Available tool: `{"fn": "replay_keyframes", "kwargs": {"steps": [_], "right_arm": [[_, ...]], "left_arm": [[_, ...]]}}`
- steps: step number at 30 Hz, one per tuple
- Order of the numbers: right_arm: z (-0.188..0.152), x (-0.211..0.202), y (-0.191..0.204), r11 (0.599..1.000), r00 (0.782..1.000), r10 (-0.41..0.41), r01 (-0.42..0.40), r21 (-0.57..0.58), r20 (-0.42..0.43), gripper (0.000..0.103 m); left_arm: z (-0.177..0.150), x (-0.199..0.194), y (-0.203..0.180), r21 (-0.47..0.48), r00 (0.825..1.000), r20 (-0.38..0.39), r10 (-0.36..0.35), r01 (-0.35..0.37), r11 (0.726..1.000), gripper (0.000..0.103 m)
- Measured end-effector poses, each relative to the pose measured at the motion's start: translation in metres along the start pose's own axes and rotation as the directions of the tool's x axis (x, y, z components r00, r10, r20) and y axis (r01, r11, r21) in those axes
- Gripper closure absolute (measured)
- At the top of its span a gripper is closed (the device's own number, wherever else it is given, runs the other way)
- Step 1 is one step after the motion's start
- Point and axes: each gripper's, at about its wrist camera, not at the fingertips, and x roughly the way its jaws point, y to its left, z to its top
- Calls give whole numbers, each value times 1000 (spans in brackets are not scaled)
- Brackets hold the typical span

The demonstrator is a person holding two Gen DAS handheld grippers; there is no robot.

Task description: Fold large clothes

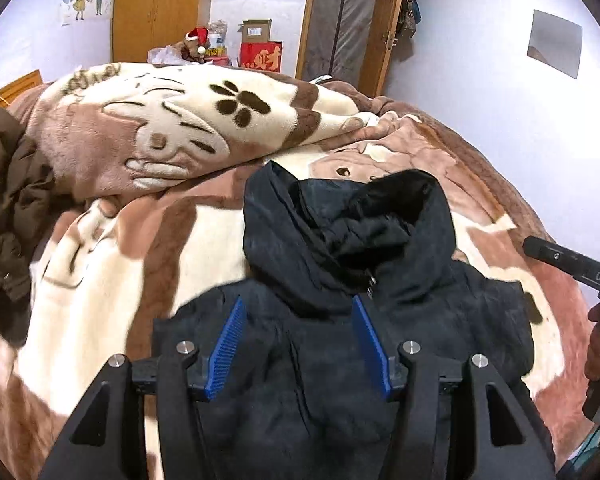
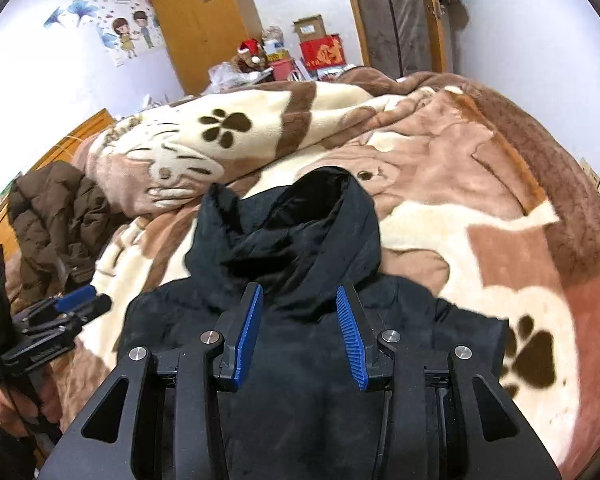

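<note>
A black hooded jacket (image 1: 380, 312) lies folded into a narrow stack on the bed, hood pointing away from me; it also shows in the right wrist view (image 2: 300, 360). My left gripper (image 1: 300, 340) hovers above the jacket's body just below the hood, its blue pads wide apart and holding nothing. My right gripper (image 2: 300, 332) hovers over the same area, also open and empty. The left gripper also shows at the left edge of the right wrist view (image 2: 80, 304). Part of the right gripper's black body (image 1: 572, 268) shows at the right edge of the left wrist view.
The bed is covered by a brown and cream paw-print blanket (image 1: 228, 120), bunched up behind the jacket. A brown puffer coat (image 2: 56, 224) lies heaped on the left. Boxes and a stuffed toy (image 1: 198, 42) stand beyond the bed by a wooden wardrobe (image 1: 156, 4).
</note>
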Motion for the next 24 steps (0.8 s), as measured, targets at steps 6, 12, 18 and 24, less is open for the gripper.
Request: {"fn": "replay_keyframes", "kwargs": {"steps": [6,12,18,24], "right_arm": [[33,62,-38,999,999,-30,32,40,-40,63],[61,119,-52,999,998,-45,46,24,-53,63],[82,160,-51,998,995,-69,68,-18,-74,63],[79,146,-35,996,998,-62,59,-73,-31,96]], "left_arm": [[42,73,17,-33,998,-56,18,-20,999,45],[74,150,26,-79,995,-92,37,-45,996,45],[93,206,24,-74,994,-97,58,-65,995,46],[88,200,30,-85,998,-57,27,-32,996,99]]}}
